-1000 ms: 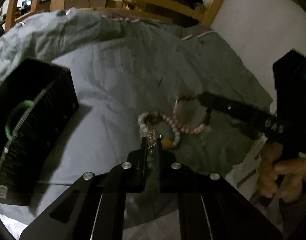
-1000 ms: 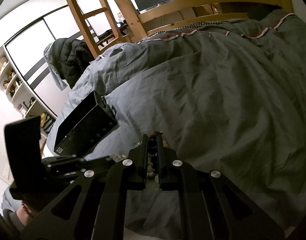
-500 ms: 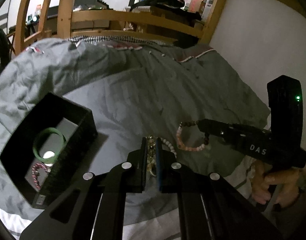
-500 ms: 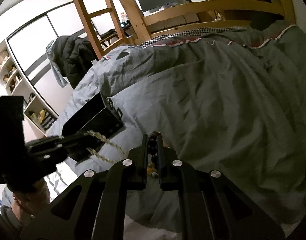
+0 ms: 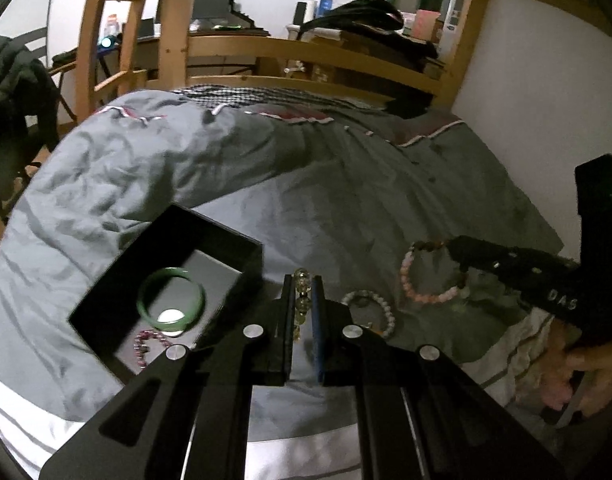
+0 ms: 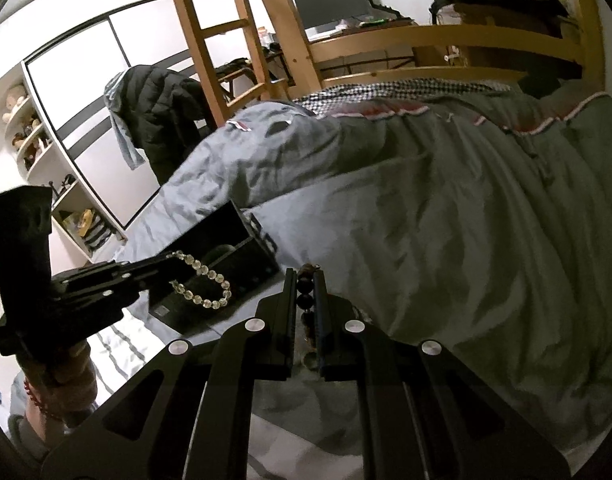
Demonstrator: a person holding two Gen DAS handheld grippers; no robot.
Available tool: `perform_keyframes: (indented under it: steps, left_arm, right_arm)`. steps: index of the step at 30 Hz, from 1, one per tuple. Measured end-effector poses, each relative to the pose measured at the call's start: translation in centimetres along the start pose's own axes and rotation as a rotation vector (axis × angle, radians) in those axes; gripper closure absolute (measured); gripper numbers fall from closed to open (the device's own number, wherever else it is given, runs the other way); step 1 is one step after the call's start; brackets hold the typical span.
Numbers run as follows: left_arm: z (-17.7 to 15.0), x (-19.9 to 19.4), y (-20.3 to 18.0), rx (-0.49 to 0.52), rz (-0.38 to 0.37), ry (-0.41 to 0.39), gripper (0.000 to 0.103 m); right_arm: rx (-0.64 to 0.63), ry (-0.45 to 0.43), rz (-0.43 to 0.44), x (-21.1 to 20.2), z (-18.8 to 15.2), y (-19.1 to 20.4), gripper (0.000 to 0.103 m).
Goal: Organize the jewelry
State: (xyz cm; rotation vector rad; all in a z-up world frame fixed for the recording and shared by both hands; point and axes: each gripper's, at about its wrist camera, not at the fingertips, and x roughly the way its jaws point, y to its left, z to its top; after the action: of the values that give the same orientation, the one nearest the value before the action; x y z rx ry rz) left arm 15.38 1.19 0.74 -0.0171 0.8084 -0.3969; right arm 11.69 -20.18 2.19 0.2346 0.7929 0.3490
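My left gripper [image 5: 302, 280] is shut on a clear crystal bead bracelet [image 5: 301, 288] and holds it in the air; from the right wrist view the bracelet [image 6: 202, 280] hangs in front of the box. The open black box [image 5: 106, 304] lies on the bed to the left and holds a green bangle [image 5: 171, 300] and a dark pink bead bracelet [image 5: 146, 342]. My right gripper [image 6: 305, 276] is shut on a pink and brown bead bracelet [image 5: 430, 276], lifted above the bed. A white bead bracelet [image 5: 376, 308] lies on the duvet between the grippers.
The grey duvet [image 5: 326, 184] covers the bed. A wooden bed rail [image 5: 306, 56] and ladder [image 6: 226, 36] stand behind. A white wall [image 5: 546, 80] is at the right. A dark jacket [image 6: 162, 112] hangs at the left by shelves.
Both grippers have risen from the duvet with their bracelets. The left gripper has moved toward the black box, whose inside now shows.
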Motion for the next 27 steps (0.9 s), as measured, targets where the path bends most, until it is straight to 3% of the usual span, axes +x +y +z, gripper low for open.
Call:
perform_keyframes:
  steps: [9, 27]
  left_arm:
    - [0.4, -2.0, 2.8, -0.041, 0.048, -0.02, 0.095]
    - [0.4, -3.2, 8.1, -0.112, 0.179, -0.021, 0.095]
  right_arm:
    - [-0.058, 0.002, 0.022, 1.0, 2.4, 3.8, 0.094]
    - [-0.147, 0.064, 0.103, 7.4, 4.7, 10.8, 0.094]
